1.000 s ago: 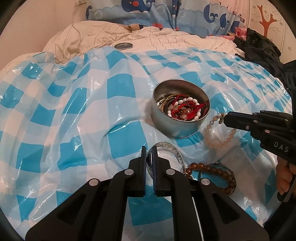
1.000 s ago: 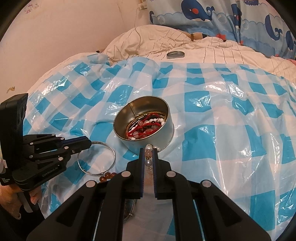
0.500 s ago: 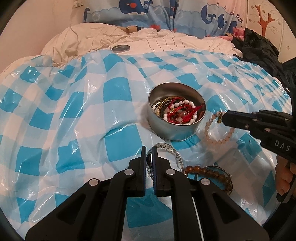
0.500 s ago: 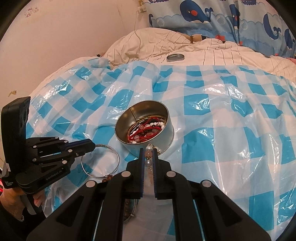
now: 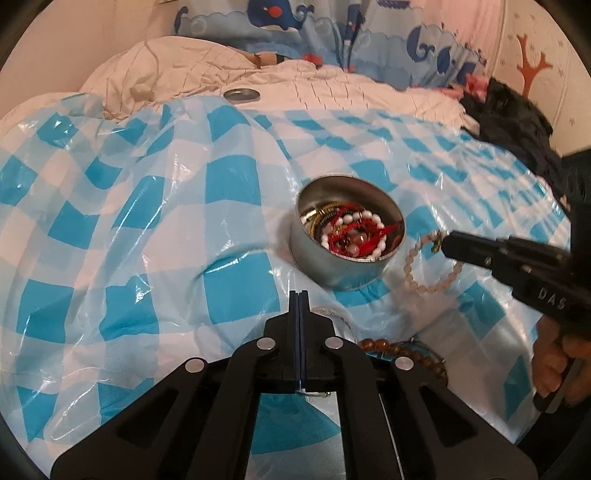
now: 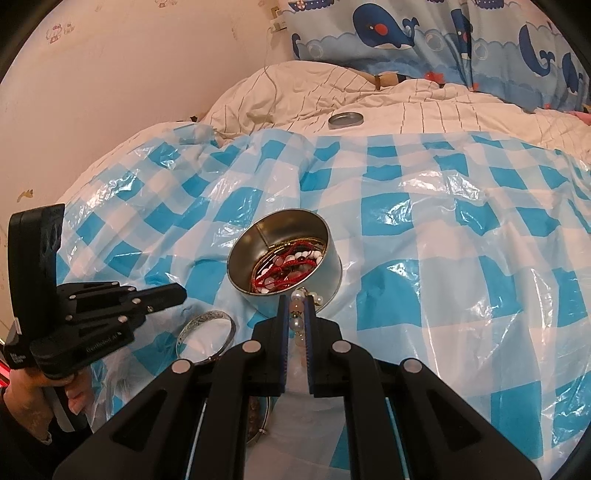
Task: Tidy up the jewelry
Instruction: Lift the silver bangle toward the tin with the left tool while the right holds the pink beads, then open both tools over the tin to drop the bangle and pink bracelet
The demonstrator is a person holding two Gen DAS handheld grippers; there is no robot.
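A bed fills both views, spread with a blue-and-white checked plastic sheet (image 5: 229, 206) over a cream quilt (image 6: 424, 99), with whale-print bedding (image 6: 406, 33) at the head. Near the middle of the sheet stands a round metal tin (image 5: 345, 236), open side up, already holding red cord and white bead bracelets. Its flat lid (image 5: 242, 94) lies well apart on the quilt, just past the sheet's far edge.

The right gripper (image 6: 297, 325) is clamped on a pale bead bracelet (image 5: 430, 260), which hangs as a loop just beside the tin's wall on the right side; the tin's rim stands between the loop and the jewelry inside. The left gripper (image 5: 299, 306) has its jaws pressed fully together with nothing between them, tips aimed toward the tin.

The left wrist view alone shows the whole pale loop, a dark garment (image 5: 517, 125) at the sheet's right edge, and a brown bead bracelet (image 5: 402, 350) near the sheet's near edge. The right wrist view alone shows the silver bangle (image 6: 207, 338) clearly, lying flat below the left gripper's tips, and the beads pinched between the right pads, strung roughly along the fingers' line.
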